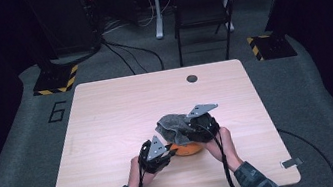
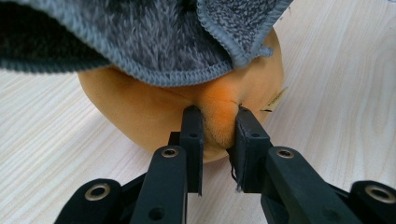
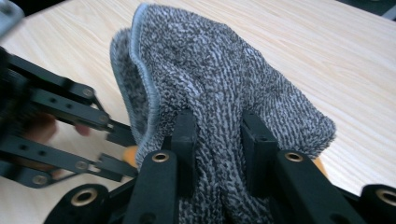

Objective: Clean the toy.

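We see the wooden surface [image 1: 110, 133] bearing everything near its front edge. A grey towel [image 1: 173, 125] drapes over an orange plush toy [image 1: 187, 148], which rests on the surface. Our right gripper [image 3: 217, 135] has its jaws clenched on a fold of the towel; our left gripper [image 2: 218, 128] pinches a tuft of the toy.

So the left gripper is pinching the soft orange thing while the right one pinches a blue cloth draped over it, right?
Nearly. The cloth is grey, not blue, as the right gripper view shows. The rest holds: the left gripper pinches a fold of the soft orange thing, and the right gripper pinches the cloth draped over it.
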### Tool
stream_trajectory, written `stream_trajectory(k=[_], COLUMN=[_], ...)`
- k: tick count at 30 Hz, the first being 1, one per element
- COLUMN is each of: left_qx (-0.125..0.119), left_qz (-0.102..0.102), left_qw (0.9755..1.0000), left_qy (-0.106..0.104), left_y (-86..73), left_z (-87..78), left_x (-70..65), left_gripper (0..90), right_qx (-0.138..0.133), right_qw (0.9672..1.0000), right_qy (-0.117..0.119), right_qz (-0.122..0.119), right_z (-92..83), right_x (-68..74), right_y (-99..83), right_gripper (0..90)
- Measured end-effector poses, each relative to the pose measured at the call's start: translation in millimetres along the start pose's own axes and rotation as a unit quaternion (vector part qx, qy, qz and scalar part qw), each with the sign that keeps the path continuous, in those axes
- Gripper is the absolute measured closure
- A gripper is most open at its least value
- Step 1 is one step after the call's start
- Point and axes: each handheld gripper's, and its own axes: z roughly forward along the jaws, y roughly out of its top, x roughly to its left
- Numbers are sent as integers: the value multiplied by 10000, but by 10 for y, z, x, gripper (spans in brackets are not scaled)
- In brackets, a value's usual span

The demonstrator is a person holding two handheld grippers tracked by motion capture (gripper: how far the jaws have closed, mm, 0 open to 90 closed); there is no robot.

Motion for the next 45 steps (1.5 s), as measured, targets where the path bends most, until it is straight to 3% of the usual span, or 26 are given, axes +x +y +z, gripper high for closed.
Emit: stream_trajectory(k=[4,14,25,29,35,38,42,45], left_qx=[18,12,7,-11,-19,-12,1,-10], left_qz=[14,-5,-28,-25,-32,-38,-87,-88], left_qw=[10000,10000,10000,10000,10000,10000,9999,9999], left_qy=[-12,-26,-44,-45,-46,-45,-56,-53], left_y=[1,-5,-7,-8,-10,-13,-21,-24], left_z=[-5,-3,3,6,10,10,4,3], left_x=[-6,-8,-6,-8,-8,-5,10,11], left_gripper=[760,761,761,760,760,760,760,760], right_qx=[60,269,639,764,932,1162,1592,1658], right_qw=[9999,9993,9956,9928,9909,9877,9807,9795], right_qy=[-89,-230,-404,-481,-477,-615,-700,-732], right_qz=[-71,107,559,789,848,844,890,879], right_z=[-21,-88,-66,-30,34,89,269,296], right_x=[-60,-282,-621,-738,-845,-886,-927,-928], right_y=[-25,-126,-308,-398,-494,-551,-686,-677], right_gripper=[703,702,703,704,707,707,707,707])
